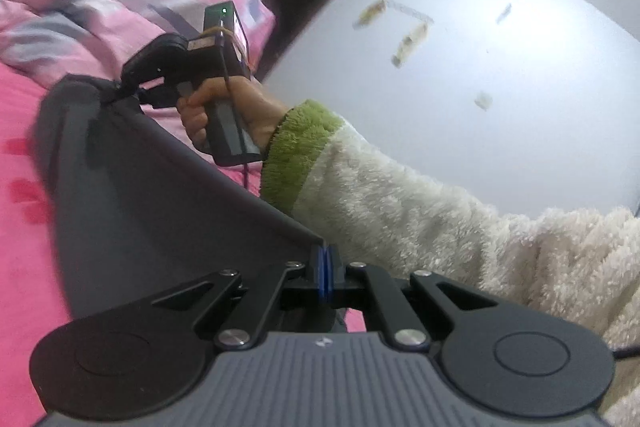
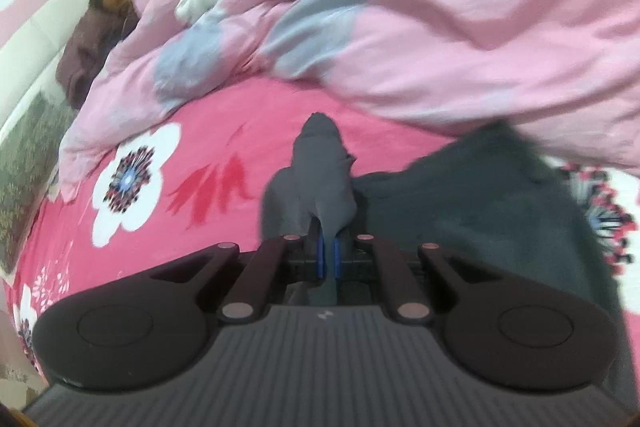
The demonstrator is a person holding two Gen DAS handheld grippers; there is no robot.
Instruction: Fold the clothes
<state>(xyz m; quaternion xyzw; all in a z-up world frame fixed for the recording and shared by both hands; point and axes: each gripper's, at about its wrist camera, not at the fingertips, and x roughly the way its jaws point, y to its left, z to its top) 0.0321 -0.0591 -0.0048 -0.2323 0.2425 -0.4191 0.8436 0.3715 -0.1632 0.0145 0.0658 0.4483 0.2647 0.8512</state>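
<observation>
Left gripper (image 1: 325, 259) and right gripper (image 2: 328, 251) each pinch the dark garment (image 1: 160, 195) (over a pink bedsheet (image 2: 208, 155)).

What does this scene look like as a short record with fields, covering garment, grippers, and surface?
garment: dark grey garment, edge stretched taut between both grippers
left gripper: shut on a corner of the garment
right gripper: shut on a bunched piece of the garment
surface: pink floral bedsheet
behind: rumpled pink quilt
</observation>
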